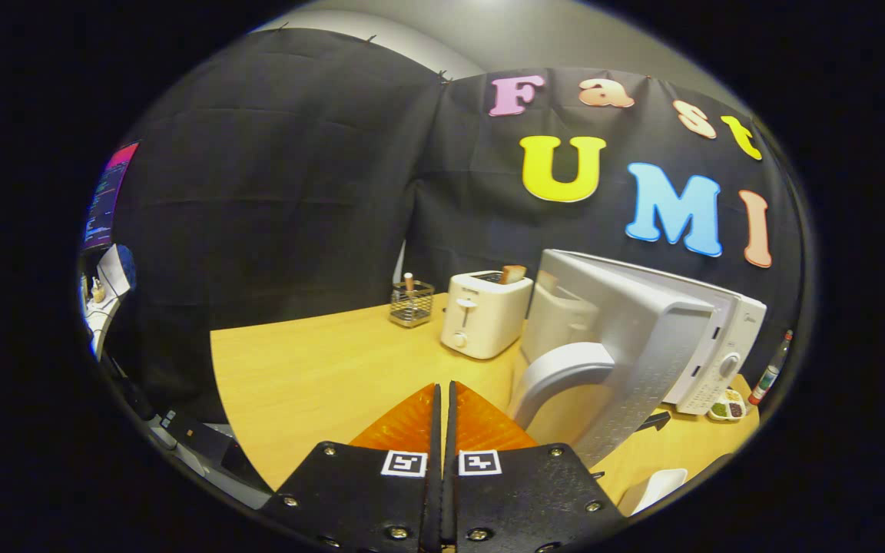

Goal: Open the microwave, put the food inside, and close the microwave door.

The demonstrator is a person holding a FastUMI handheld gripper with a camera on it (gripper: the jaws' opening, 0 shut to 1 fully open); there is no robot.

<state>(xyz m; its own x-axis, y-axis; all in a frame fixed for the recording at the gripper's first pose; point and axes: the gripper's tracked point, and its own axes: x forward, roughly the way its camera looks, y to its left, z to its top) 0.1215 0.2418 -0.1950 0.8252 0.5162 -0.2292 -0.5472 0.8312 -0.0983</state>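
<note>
White microwave (707, 338) stands door (627, 353) open; one toaster (485, 313); jaws closed, empty.

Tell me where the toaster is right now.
In the gripper view the toaster stands on the wooden table, beyond the shut, empty gripper, between the wire basket and the microwave's open door.

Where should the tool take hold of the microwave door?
On the door handle, the curved bar standing off the microwave door just ahead and right of the tool. Come from the left, front side; the gap behind the bar would admit one finger. The tool's fingers are shut now, so it likely must open first.
</note>
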